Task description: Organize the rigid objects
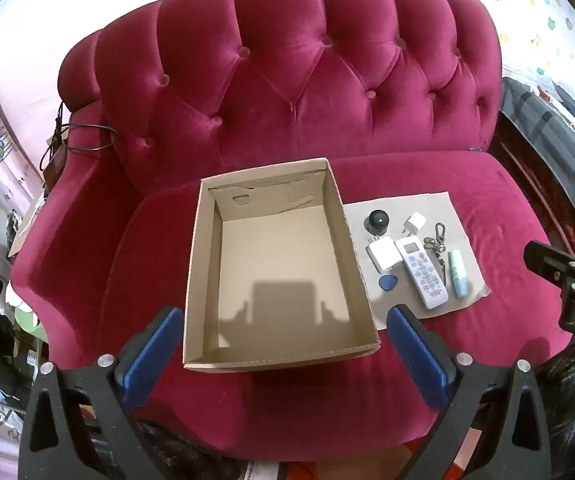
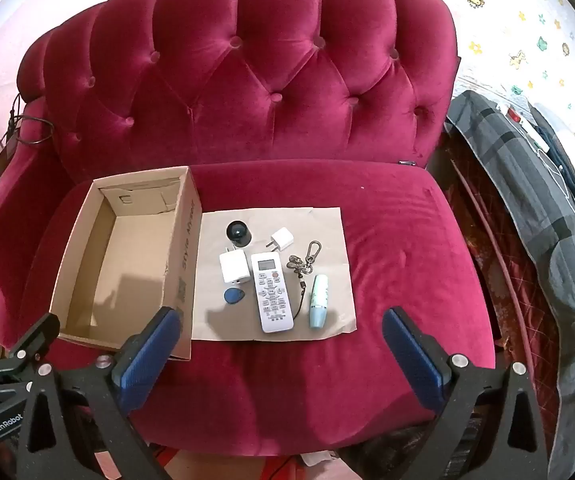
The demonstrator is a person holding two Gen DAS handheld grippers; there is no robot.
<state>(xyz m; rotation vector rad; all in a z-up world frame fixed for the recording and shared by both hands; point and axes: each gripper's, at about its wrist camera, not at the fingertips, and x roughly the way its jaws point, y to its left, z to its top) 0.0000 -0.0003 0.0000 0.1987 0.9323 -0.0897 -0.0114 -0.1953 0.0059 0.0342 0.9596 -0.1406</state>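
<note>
An open, empty cardboard box sits on the seat of a red velvet sofa. Right of it a brown paper sheet carries a white remote, a white adapter, a small white plug, a black round device, a blue key fob, a keychain and a pale blue tube. My left gripper hovers open over the box's near edge. My right gripper hovers open above the near end of the sheet. Neither holds anything.
The tufted sofa back rises behind the seat. A black cable lies on the left armrest. A grey plaid blanket and clutter lie right of the sofa. Bare cushion stretches right of the sheet.
</note>
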